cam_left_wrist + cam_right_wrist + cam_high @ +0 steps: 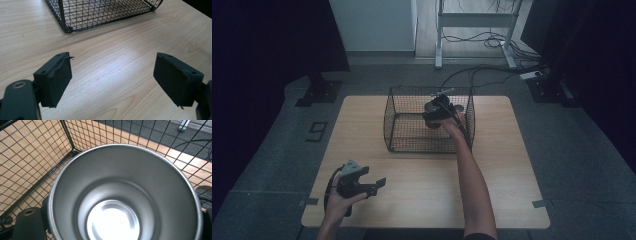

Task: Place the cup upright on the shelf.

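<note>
At the near edge of the desk [422, 200], the person's left hand [337, 202] rests low with the wrist bent inward, the left tongs [374, 186] aimed across the wood toward the centre. In the left gripper view the left tongs [112, 77] stand wide apart with bare wood grain between the two black pads and nothing held. The forearm behind that hand is cut off by the bottom of the high view.

Farther in, the right forearm [472, 185] stretches long and nearly straight from the bottom edge up to the wire basket [397, 115], which sits at the middle of the desk toward its far side. The right hand [452, 125] bends over the basket's right portion and dips the right tongs [434, 116] inside the mesh walls.

From the right gripper view, a metal cup [125, 195] sits upright within the right tongs, its open mouth facing the camera and its bright base visible deep inside; the tongs are closed on its sides, their tips hidden behind the cup's rim. The basket's wire floor and corner show behind it. Whether the cup's base touches the basket floor cannot be made out. In the high view the cup is a dark, indistinct shape under the hand.
</note>
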Available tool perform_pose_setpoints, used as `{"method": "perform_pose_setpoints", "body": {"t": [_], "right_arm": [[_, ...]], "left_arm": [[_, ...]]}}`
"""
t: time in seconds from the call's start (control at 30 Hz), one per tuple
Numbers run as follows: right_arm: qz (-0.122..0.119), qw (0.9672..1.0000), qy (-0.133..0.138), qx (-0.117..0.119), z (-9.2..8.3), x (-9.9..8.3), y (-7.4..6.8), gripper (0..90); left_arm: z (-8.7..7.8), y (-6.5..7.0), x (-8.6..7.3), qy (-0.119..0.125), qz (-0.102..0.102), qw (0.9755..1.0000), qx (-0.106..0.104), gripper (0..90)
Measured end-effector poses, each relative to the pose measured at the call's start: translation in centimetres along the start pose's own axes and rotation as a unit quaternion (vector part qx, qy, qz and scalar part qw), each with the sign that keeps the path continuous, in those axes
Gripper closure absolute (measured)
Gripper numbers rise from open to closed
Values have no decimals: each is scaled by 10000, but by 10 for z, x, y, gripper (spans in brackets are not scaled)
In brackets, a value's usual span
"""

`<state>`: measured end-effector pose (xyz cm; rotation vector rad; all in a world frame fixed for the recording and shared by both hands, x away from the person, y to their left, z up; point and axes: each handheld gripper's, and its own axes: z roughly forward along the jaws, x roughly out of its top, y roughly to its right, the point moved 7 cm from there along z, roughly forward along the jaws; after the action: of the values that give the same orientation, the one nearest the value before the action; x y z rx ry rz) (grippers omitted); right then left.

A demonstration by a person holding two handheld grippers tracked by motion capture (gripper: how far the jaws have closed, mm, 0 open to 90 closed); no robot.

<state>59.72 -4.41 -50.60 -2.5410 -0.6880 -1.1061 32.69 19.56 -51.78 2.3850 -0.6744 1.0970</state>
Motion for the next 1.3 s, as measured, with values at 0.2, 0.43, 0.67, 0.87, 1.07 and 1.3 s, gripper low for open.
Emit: {"method": "perform_pose_setpoints", "body": {"t": [0.2,0.43,0.67,0.87,1.07,1.3], "right_arm": [[-48,10000,-49,-23,2,-1,0,182],[-88,9997,-191,-93,7,-3,2,181],[-156,9990,-391,-150,14,-5,4,181],[-180,9982,-550,-147,22,-8,3,181],[-202,9970,-734,-154,28,-12,4,181],[-226,9949,-960,-195,33,-18,5,181]], "left_arm": [[0,0,0,7,2,10000,-2,155],[0,0,0,11,4,10000,-6,155],[-1,-2,0,20,-13,10000,1,155],[-2,-3,0,37,-23,10000,11,155],[-3,-4,0,40,-41,10000,15,155],[-3,-4,0,59,-37,10000,22,155]]}}
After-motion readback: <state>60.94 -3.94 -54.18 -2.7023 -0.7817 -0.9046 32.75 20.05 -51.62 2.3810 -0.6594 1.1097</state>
